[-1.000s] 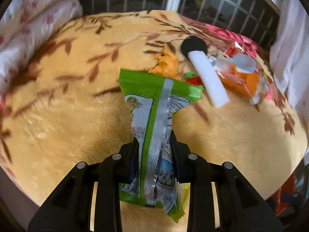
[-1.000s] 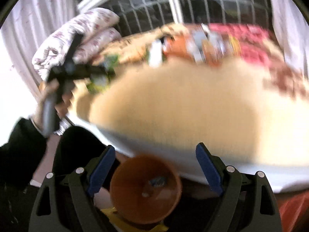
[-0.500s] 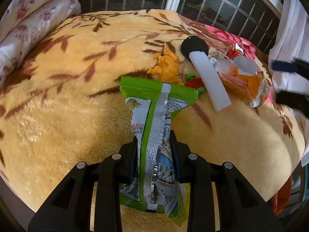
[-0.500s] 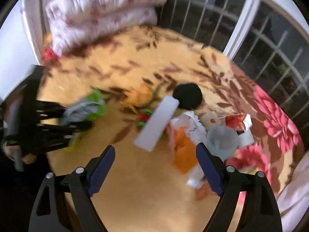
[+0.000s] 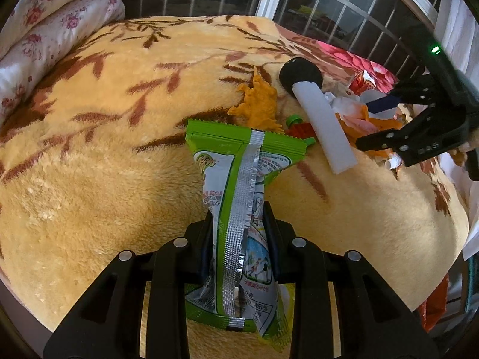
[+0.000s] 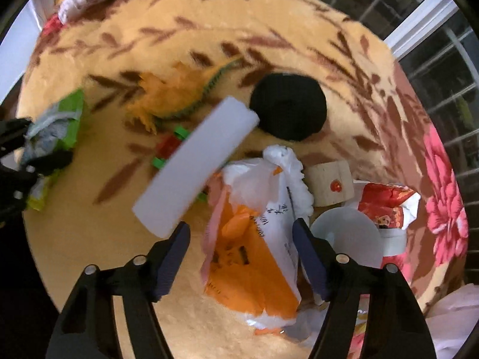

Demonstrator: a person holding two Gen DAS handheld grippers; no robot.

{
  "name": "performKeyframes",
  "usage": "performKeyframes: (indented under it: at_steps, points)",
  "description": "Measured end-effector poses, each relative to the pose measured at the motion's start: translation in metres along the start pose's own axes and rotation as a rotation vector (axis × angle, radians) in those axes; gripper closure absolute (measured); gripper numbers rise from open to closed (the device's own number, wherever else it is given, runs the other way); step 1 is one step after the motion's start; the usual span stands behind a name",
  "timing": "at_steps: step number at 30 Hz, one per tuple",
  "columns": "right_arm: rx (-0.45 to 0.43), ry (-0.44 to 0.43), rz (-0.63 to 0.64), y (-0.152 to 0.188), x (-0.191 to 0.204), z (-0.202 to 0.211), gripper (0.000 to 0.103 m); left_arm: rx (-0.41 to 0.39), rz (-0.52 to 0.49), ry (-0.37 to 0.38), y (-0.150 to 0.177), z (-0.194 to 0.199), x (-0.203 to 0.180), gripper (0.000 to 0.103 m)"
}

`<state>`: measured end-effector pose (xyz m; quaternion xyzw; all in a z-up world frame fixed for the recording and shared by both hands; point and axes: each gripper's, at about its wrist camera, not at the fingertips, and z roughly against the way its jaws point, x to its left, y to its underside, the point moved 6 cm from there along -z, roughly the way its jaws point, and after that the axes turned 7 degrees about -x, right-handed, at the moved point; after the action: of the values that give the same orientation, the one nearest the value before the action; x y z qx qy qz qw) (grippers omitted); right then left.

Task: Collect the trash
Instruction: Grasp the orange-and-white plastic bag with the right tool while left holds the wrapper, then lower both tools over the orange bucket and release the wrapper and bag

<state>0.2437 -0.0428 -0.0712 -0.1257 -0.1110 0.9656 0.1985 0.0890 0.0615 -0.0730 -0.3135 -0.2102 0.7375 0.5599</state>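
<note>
My left gripper (image 5: 239,215) is shut on a green snack wrapper (image 5: 239,179), which it holds upright over the yellow blanket (image 5: 89,179). In the right wrist view the same wrapper (image 6: 64,122) sits at the far left. My right gripper (image 6: 241,229) points down over a crumpled orange-and-white plastic bag (image 6: 254,254). Its jaws are closing with the bag between them, and the pads do not visibly press on it. In the left wrist view the right gripper (image 5: 374,122) hangs over the trash pile at the right.
Beside the bag lie a white foam block (image 6: 194,164), a black round object (image 6: 287,110), an orange toy dinosaur (image 5: 260,104), a wooden cube (image 6: 329,182), a white disc (image 6: 347,236) and a red wrapper (image 6: 386,206). Floral pillows (image 5: 45,30) are at the back left, and a barred window behind.
My right gripper swung from above an orange bin beside the bed to over the trash pile, and its jaws narrowed. The left gripper kept still with the wrapper.
</note>
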Motion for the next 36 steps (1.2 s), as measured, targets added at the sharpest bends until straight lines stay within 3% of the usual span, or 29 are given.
performKeyframes:
  at_steps: [8,9,10,13,18,23,31,36]
  points:
    - [0.079,0.082,0.071,0.001,0.003,-0.027,0.041,0.001,0.004,-0.003,0.0,0.0,0.0,0.074]
    - [0.088,0.094,0.067,0.003,0.005,-0.028,0.049,0.0,0.005,-0.003,0.0,0.0,0.0,0.074]
    - [0.102,0.111,0.062,0.003,0.005,-0.029,0.072,-0.001,0.007,-0.003,0.0,0.0,0.0,0.074]
    - [0.087,0.151,0.005,0.009,-0.001,-0.024,0.074,-0.009,0.002,-0.004,0.0,0.0,0.0,0.074]
    - [-0.07,0.102,-0.12,0.018,-0.005,0.026,0.074,-0.019,-0.001,0.003,0.001,0.001,0.001,0.074]
    - [-0.307,0.007,-0.315,0.029,-0.014,0.086,0.073,-0.015,0.018,0.013,-0.003,0.006,0.002,0.075]
    - [-0.704,-0.161,-0.699,0.094,0.03,0.168,0.072,-0.091,-0.005,0.073,-0.012,0.063,-0.015,0.075]
    - [-0.758,-0.173,-0.757,0.14,0.087,0.185,0.073,-0.136,-0.09,0.149,0.002,0.112,-0.043,0.075]
